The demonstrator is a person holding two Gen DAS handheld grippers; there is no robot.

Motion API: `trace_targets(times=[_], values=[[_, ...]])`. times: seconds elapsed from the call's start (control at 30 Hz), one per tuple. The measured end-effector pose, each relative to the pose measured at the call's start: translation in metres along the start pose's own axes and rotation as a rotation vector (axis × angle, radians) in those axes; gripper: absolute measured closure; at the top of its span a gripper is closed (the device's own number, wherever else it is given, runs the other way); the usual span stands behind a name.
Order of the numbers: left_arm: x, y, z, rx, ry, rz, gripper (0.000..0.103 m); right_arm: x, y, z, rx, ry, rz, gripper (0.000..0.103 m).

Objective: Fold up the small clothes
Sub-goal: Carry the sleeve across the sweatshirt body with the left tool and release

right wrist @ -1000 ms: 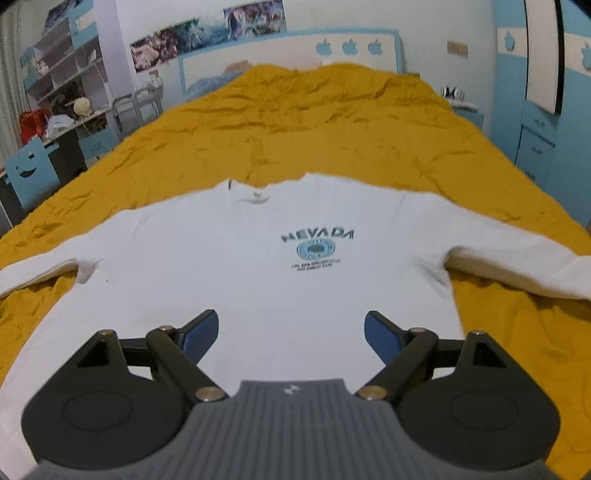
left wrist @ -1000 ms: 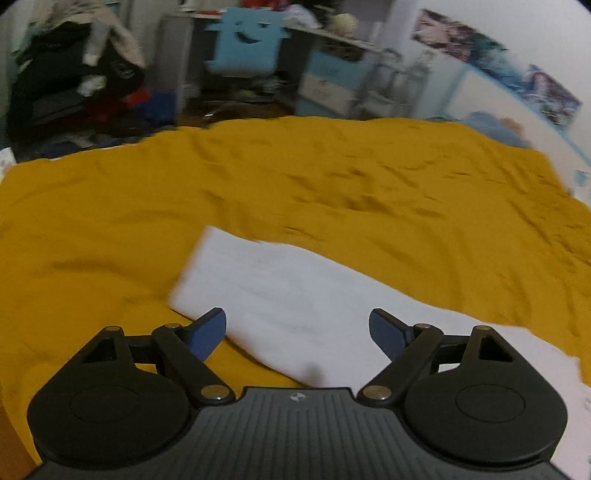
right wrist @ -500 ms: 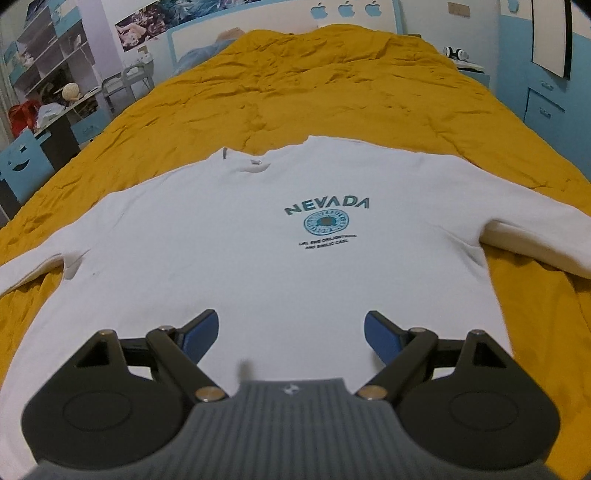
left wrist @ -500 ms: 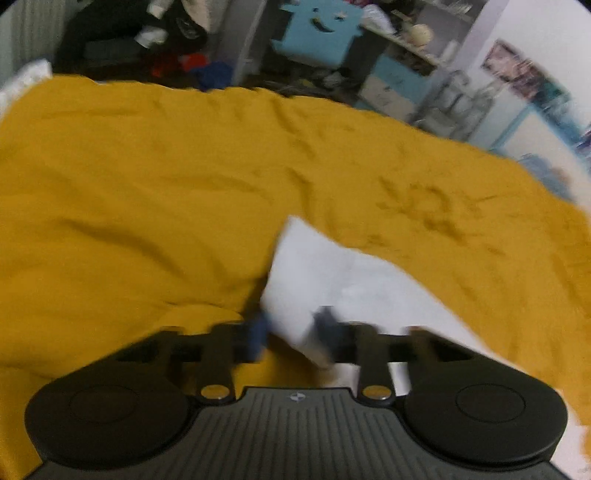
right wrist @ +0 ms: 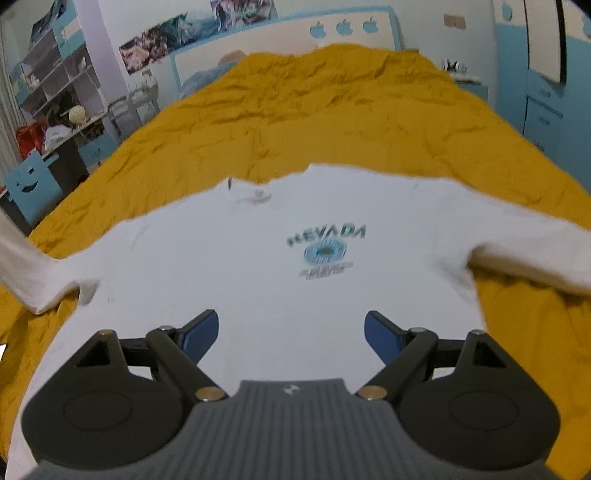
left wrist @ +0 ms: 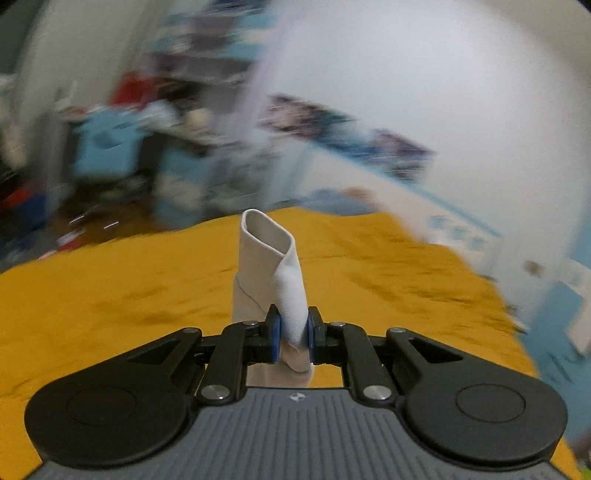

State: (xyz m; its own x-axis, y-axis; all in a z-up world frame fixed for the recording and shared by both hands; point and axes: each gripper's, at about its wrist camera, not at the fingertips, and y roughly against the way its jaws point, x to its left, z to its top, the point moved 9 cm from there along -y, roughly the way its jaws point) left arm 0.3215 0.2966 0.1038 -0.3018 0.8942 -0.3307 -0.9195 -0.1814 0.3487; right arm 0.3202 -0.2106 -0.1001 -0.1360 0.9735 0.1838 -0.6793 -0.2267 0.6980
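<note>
Item: white sweatshirt (right wrist: 266,288), long-sleeved, "NEVADA" and a round blue emblem printed on the chest. Lies face up, body spread flat, on a mustard-yellow bedspread (right wrist: 332,110), collar toward the headboard.

Left sleeve: cuff (left wrist: 271,258) lifted clear of the bedspread, its open end standing above the grip. In the right wrist view the sleeve (right wrist: 22,266) runs up and out of frame at the left edge.

Right sleeve (right wrist: 524,243): stretched out flat on the bedspread.

Left gripper (left wrist: 291,334): blue pads clamped on the sleeve cuff, fabric bunched between them. The jaws have just been closing on that cloth. Background badly blurred.

Right gripper (right wrist: 291,332): jaws spread wide apart, nothing between them, hovering over the lower front of the sweatshirt.

Surroundings: blue headboard (right wrist: 280,40) with apple shapes, posters (right wrist: 177,33), shelves (right wrist: 48,77), blue cupboard (right wrist: 543,92).
</note>
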Motion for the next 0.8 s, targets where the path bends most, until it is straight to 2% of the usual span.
trace_targets(times=[0.1, 0.17, 0.23, 0.33, 0.47, 0.63, 0.8], values=[[-0.085, 0.001, 0.009, -0.002, -0.071, -0.135, 0.089, -0.009, 0.007, 0.011, -0.020, 0.035, -0.060, 0.021], [-0.138, 0.002, 0.011, -0.008, -0.108, -0.236, 0.089, -0.016, 0.012, 0.017, -0.033, 0.036, -0.067, 0.021], [-0.177, -0.003, 0.007, -0.006, -0.133, -0.309, 0.089, -0.024, 0.017, 0.020, -0.041, 0.022, -0.065, 0.021], [-0.227, -0.011, -0.015, 0.043, -0.142, -0.407, 0.089, -0.036, 0.023, 0.022, -0.052, 0.001, -0.064, 0.021], [-0.252, -0.032, -0.078, 0.162, -0.126, -0.459, 0.089, -0.051, 0.029, 0.016, -0.050, -0.010, -0.072, 0.021], [-0.253, -0.076, -0.186, 0.382, -0.115, -0.418, 0.089, -0.072, 0.025, 0.004, -0.026, -0.052, -0.097, 0.021], [-0.252, -0.092, -0.272, 0.567, -0.146, -0.406, 0.087, -0.080, 0.021, -0.007, 0.000, -0.060, -0.109, 0.021]])
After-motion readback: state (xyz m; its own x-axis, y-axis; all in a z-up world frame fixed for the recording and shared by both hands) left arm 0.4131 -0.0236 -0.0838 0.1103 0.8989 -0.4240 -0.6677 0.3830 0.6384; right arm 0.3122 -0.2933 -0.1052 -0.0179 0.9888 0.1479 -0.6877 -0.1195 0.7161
